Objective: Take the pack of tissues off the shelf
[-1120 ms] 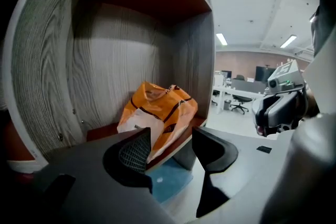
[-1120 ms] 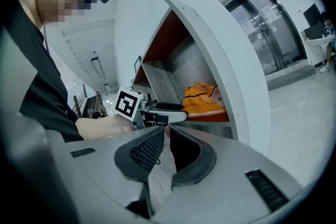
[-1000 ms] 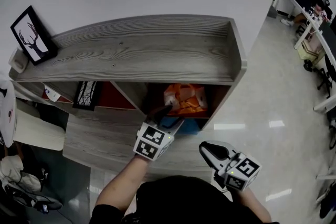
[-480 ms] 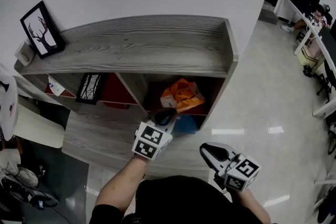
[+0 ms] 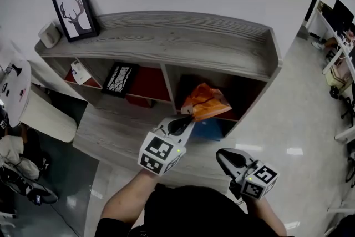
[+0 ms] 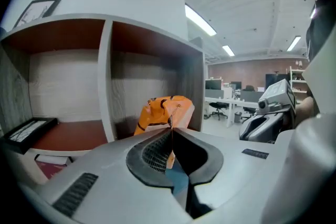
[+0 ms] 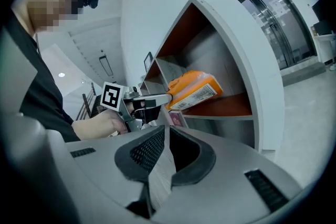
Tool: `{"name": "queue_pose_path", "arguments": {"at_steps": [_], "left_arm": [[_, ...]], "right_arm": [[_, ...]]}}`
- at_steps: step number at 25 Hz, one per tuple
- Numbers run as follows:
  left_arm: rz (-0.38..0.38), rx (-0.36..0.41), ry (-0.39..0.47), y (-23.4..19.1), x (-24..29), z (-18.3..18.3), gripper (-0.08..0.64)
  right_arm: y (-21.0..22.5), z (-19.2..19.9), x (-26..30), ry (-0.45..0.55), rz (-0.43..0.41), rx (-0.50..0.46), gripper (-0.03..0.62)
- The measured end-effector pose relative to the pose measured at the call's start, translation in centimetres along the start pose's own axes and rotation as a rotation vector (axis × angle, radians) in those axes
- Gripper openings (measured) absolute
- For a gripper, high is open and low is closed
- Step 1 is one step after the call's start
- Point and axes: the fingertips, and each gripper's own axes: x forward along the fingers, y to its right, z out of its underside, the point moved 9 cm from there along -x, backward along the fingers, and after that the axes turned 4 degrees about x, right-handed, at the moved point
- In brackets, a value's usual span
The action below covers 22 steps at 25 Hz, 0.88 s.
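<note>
The orange pack of tissues hangs tilted in the mouth of the shelf's right-hand compartment, lifted off its red-brown floor. My left gripper is shut on the pack's near edge. In the left gripper view the pack stands just beyond the closed jaws of the left gripper, a thin wrapper edge pinched between them. My right gripper is shut and empty, low at the right, apart from the shelf. The right gripper view shows the pack with the left gripper on its end.
The grey wooden shelf unit carries a deer picture on top at the left. A small framed picture leans in the left compartment. Something blue sits below the pack. Office desks stand at the far right.
The left gripper has closed on the pack's edge and risen, lifting and tilting the pack toward the compartment's opening. The head view has swung. The right gripper has hardly moved.
</note>
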Motion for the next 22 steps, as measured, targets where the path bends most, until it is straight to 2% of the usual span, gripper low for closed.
{"name": "queue_pose_path", "arguments": {"at_steps": [6,12,22], "left_arm": [[0.002,-0.002,0.037,-1.0,-5.2,0.0,0.014],[0.000,0.000,0.063,-2.0,-10.8,0.5,0.014],[-0.090,-0.045,0.068,-4.8,-16.9,3.5,0.014]], "right_arm": [[-3.0,0.2,3.4,-0.018,-0.048,-0.009,0.020],[-4.7,0.2,5.8,-0.028,-0.026,-0.017,0.020],[-7.8,0.8,10.1,-0.071,-0.049,-0.027,0.020]]}}
